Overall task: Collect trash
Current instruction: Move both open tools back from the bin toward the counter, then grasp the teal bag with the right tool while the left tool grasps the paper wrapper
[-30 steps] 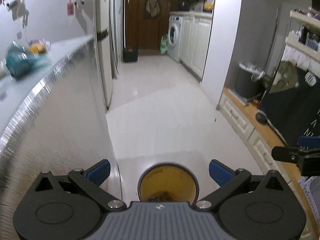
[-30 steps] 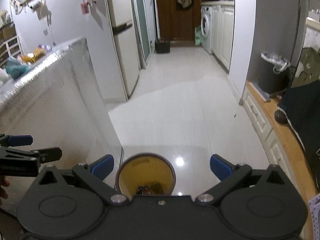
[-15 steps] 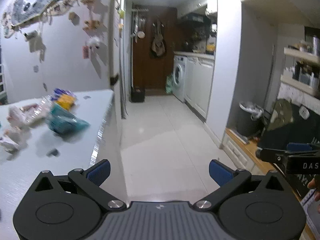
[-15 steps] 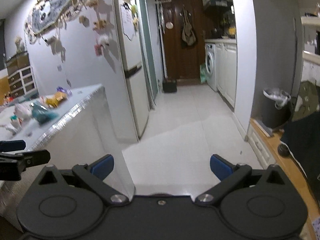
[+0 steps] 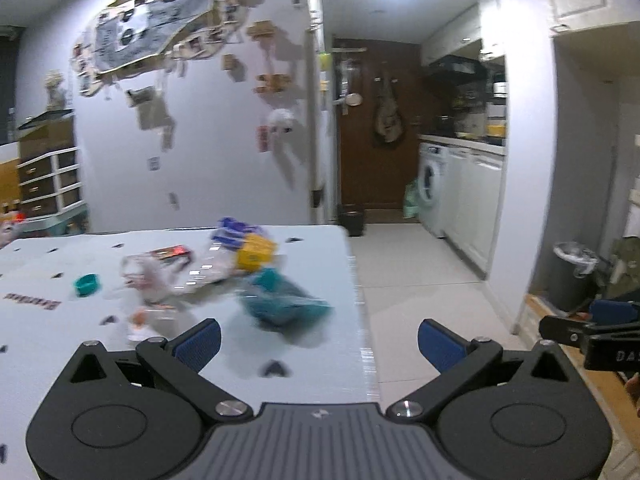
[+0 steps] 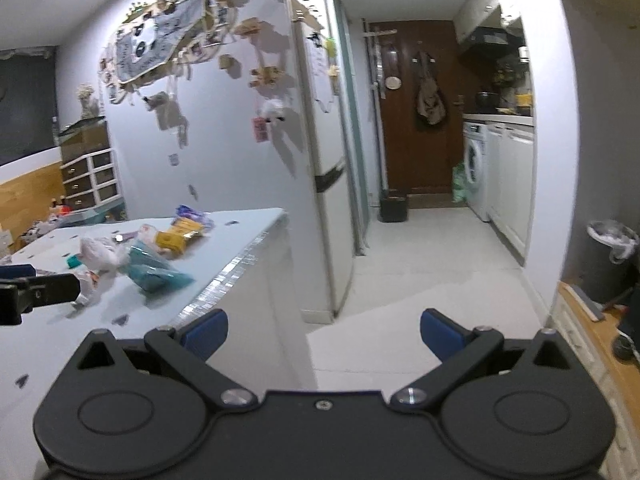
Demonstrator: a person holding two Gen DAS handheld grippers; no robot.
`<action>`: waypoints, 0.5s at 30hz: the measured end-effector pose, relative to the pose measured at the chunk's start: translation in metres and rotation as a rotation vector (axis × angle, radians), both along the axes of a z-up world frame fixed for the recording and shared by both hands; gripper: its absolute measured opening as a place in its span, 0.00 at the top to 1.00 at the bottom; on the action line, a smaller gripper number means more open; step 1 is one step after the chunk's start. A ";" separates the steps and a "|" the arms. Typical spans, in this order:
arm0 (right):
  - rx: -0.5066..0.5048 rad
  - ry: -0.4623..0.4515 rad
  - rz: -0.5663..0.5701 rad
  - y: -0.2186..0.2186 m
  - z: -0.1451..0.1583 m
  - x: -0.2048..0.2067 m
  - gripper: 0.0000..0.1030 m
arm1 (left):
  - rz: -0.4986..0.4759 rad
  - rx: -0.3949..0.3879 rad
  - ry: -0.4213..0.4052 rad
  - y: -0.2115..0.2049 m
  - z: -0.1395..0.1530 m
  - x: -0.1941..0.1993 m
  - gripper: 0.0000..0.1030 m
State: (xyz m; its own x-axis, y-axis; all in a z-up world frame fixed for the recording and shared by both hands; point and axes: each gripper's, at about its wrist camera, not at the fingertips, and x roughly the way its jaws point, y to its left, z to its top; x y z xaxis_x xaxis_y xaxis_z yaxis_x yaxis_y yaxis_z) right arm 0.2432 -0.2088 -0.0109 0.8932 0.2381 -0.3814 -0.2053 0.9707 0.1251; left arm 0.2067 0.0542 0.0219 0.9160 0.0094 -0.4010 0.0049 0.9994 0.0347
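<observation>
Beside the far wall, lined bin (image 6: 610,258), contents unseen.

Trash lies in a loose cluster on the white desk (image 5: 60,344), toward its far right corner. Teal crumpled bag (image 5: 282,300), blurred, lies nearest the right edge. Just behind it, a yellow packet (image 5: 256,255) touches a purple-and-clear wrapper (image 5: 230,228) at the far edge. Toward the middle: a crumpled clear plastic wrapper (image 5: 150,276) with a red-printed pack (image 5: 174,253) at its far side. A small teal cap (image 5: 86,284) sits apart, further from the right edge. Small white scrap (image 5: 138,326) lies nearer the front.
</observation>
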 end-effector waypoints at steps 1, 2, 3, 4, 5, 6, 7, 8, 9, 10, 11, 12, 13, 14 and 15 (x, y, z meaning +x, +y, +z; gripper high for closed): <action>0.001 -0.005 0.015 0.009 0.000 0.005 0.00 | 0.014 0.002 0.003 0.009 0.001 0.003 0.00; 0.001 -0.010 0.028 0.017 -0.001 0.006 0.00 | 0.030 0.005 0.005 0.018 0.002 0.006 0.00; 0.000 -0.015 0.040 0.025 0.000 0.010 0.00 | 0.045 0.010 0.005 0.025 0.003 0.009 0.00; -0.001 -0.022 0.055 0.033 -0.001 0.013 0.00 | 0.063 0.014 0.005 0.034 0.003 0.012 0.00; -0.005 -0.029 0.070 0.043 0.000 0.018 0.00 | 0.081 0.016 0.005 0.042 0.004 0.016 0.00; -0.011 -0.034 0.083 0.050 0.000 0.022 0.00 | 0.096 0.014 0.006 0.050 0.004 0.019 0.00; -0.020 -0.041 0.094 0.058 0.000 0.024 0.00 | 0.110 0.006 0.008 0.060 0.004 0.024 0.00; -0.034 -0.050 0.107 0.066 0.001 0.027 0.00 | 0.126 -0.004 0.013 0.069 0.003 0.028 0.00; -0.048 -0.062 0.121 0.075 0.001 0.030 0.00 | 0.140 -0.015 0.020 0.078 0.002 0.032 0.00; -0.059 -0.070 0.131 0.082 0.001 0.032 0.00 | 0.154 -0.024 0.028 0.086 0.001 0.036 0.00; -0.068 -0.077 0.143 0.090 0.001 0.035 0.00 | 0.163 -0.033 0.034 0.093 -0.002 0.038 0.00; -0.074 -0.079 0.155 0.096 0.000 0.037 0.00 | 0.176 -0.044 0.045 0.101 -0.004 0.041 0.00; -0.079 -0.079 0.168 0.103 0.000 0.040 0.00 | 0.189 -0.056 0.056 0.109 -0.007 0.046 0.00; -0.081 -0.080 0.184 0.109 -0.001 0.044 0.00 | 0.198 -0.072 0.068 0.117 -0.011 0.050 0.00; -0.081 -0.083 0.197 0.115 -0.001 0.047 0.00 | 0.201 -0.086 0.078 0.124 -0.014 0.053 0.00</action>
State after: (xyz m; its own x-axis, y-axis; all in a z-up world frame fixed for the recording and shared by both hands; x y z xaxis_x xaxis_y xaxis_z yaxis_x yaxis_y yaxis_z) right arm 0.2902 -0.0940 -0.0120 0.8617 0.3823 -0.3337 -0.3981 0.9171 0.0229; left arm 0.2598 0.1777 0.0079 0.8653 0.1514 -0.4778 -0.1953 0.9798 -0.0432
